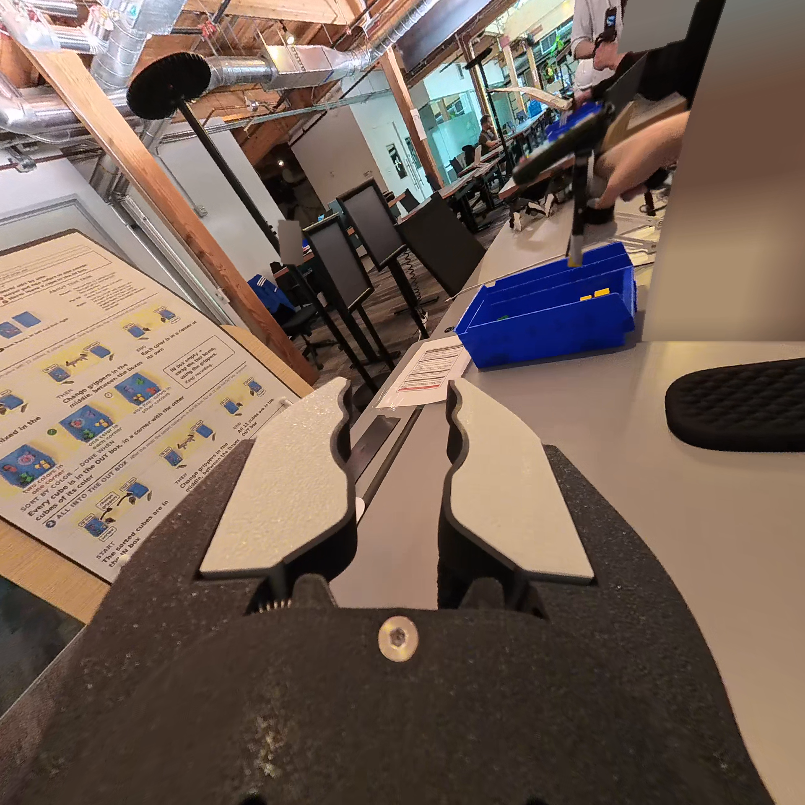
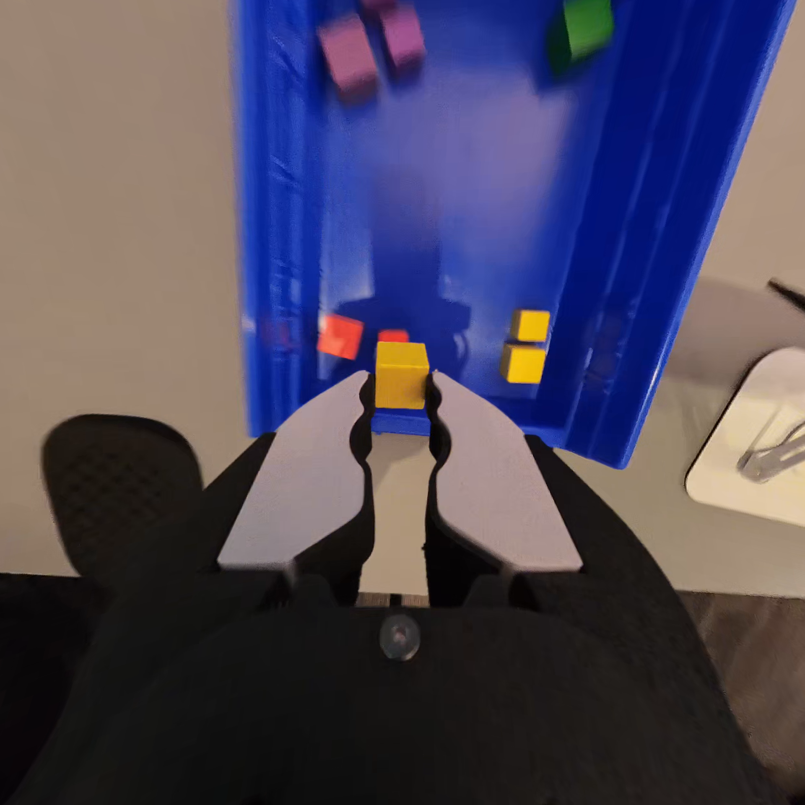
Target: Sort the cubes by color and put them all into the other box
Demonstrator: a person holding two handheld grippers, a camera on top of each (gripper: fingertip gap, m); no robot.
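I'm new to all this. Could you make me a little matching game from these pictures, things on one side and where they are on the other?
1. held yellow cube
2. purple cubes
3. green cube
4. left gripper

A. far right corner of the blue box
B. open, over the table edge
C. between the right gripper fingers
D. far left of the box

Pairs: 1-C, 2-D, 3-A, 4-B
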